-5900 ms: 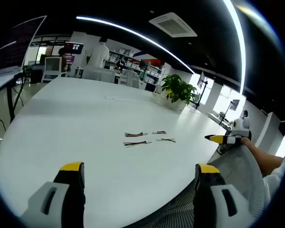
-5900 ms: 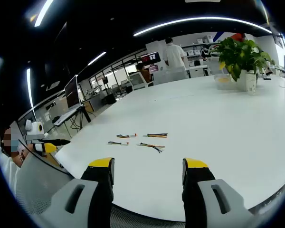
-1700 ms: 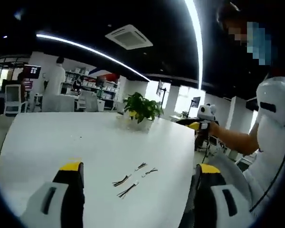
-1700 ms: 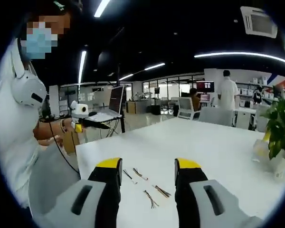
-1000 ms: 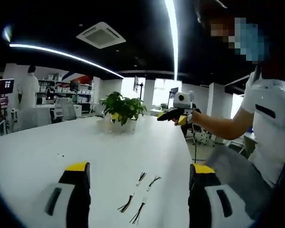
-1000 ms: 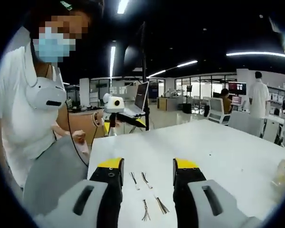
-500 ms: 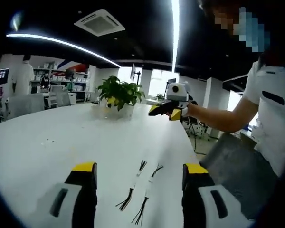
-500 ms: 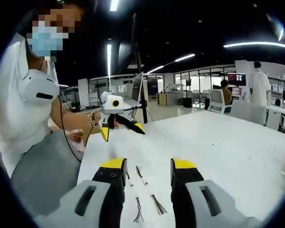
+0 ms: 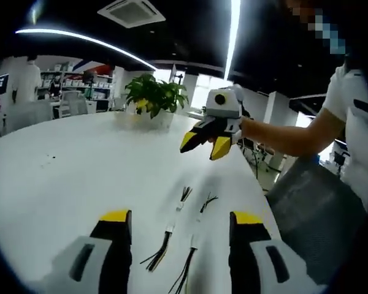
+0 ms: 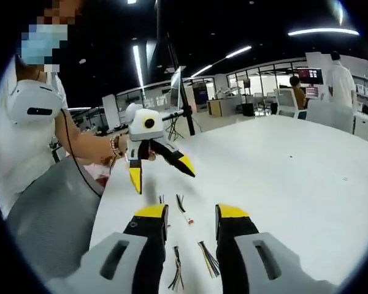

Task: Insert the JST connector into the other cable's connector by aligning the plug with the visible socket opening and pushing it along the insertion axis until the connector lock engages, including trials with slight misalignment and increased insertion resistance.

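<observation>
Several short JST cables with coloured wires lie on the white table. In the left gripper view, two cables lie side by side ahead of my left gripper, which is open and holds nothing. My right gripper hovers beyond them, open. In the right gripper view, a cable with a white connector lies between the jaws of my right gripper, with more wire ends closer in. My left gripper hangs open over the far cables.
A potted plant stands at the table's far side. A grey mesh chair sits at the table edge by the person holding the grippers. Desks, monitors and standing people fill the background.
Both views have dropped closer to the table and the cables. Each gripper has come nearer to the other over the cables, and both pairs of jaws look slightly narrower.
</observation>
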{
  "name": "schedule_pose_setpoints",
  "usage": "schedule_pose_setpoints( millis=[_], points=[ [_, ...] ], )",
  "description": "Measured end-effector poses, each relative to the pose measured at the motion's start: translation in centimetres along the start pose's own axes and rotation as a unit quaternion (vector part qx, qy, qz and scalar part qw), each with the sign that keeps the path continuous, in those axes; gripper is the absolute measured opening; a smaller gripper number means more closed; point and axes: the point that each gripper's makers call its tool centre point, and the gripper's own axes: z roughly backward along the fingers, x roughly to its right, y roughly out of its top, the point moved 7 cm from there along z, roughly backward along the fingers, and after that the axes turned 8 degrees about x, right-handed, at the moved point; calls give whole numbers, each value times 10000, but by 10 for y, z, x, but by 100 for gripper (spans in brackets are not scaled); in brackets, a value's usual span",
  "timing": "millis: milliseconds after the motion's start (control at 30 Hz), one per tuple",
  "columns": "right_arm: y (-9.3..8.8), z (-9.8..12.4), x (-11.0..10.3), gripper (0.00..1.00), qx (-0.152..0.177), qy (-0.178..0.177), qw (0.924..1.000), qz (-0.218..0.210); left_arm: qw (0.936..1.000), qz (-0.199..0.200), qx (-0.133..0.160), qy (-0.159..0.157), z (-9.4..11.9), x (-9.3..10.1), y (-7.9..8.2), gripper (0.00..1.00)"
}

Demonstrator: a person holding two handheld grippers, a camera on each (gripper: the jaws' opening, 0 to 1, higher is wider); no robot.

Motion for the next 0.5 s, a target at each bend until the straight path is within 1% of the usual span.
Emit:
schedule_pose_setpoints(
  millis=[33,133,200,267,367,400,433,500],
  points=[
    [-7,-1,0,29,-76,30,10000,-5,10000,-24,-68,5,-4,1,-5,57],
    [-19,-7,2,28,-207,45,9998,7,9998,-48,-182,-33,-11,2,-13,55],
    [-25,-12,3,24,-233,21,9997,86,9997,16,-237,-86,-14,0,-19,54],
    [-29,-16,4,21,-284,20,9995,146,9998,38,-202,-67,-15,-2,-22,52],
    [-40,-20,6,22,-403,-60,9990,192,9996,-132,-238,-74,-19,-6,-27,47],
    [-42,-20,7,22,-421,-68,9989,191,9995,-148,-255,-72,-20,-6,-28,46],
    [-46,-21,7,22,-457,-67,9987,200,9995,-144,-252,-78,-21,-7,-29,45],
    [-51,-22,7,22,-494,-97,9985,193,9997,9,-223,-109,-23,-9,-32,39]
  ],
)
